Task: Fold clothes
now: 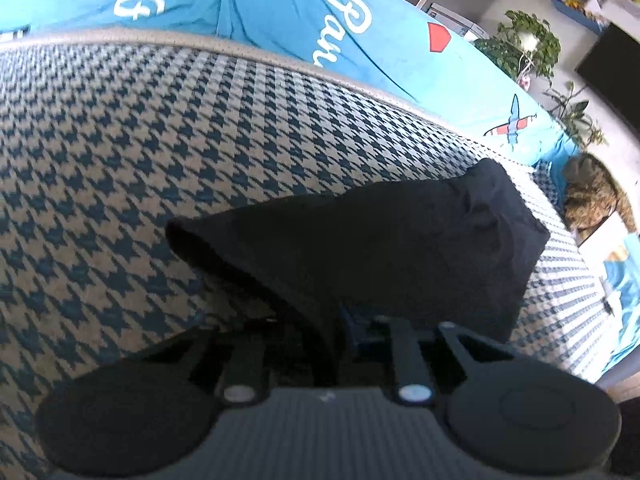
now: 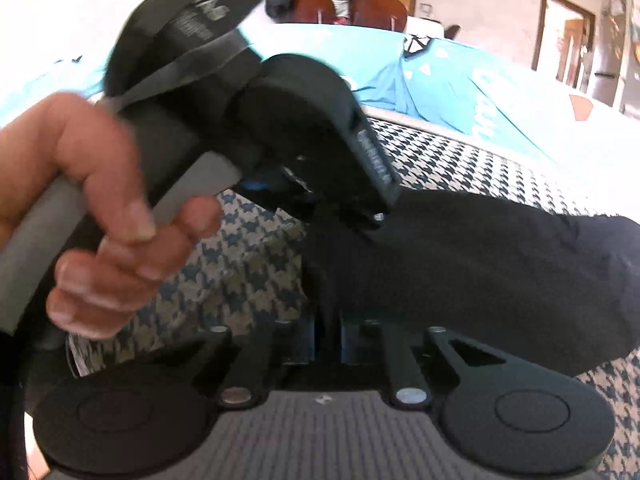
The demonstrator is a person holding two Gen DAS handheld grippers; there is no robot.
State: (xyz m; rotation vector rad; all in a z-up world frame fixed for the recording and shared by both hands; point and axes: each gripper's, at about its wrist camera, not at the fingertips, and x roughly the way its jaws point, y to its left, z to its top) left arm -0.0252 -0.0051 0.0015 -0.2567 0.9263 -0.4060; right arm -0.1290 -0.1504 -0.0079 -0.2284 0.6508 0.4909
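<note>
A black garment point(image 1: 380, 248) lies bunched on a houndstooth cloth point(image 1: 160, 140). Its near edge runs down into my left gripper point(image 1: 340, 322), whose jaws stand close together and shut on the fabric. In the right wrist view the same black garment point(image 2: 480, 272) stretches to the right, and my right gripper point(image 2: 328, 330) is shut on its lower left edge. The left gripper point(image 2: 360, 216), held by a hand point(image 2: 100, 220), reaches in from the upper left and meets the garment just above my right one. The fabric hides the fingertips of both grippers.
Beyond the houndstooth cloth lies a bright blue cover point(image 1: 300, 8) with white lettering. Potted plants point(image 1: 524, 44) and a brown mottled furry shape point(image 1: 592, 196) are at the right. Chairs point(image 2: 352, 10) and a doorway point(image 2: 564, 36) stand behind.
</note>
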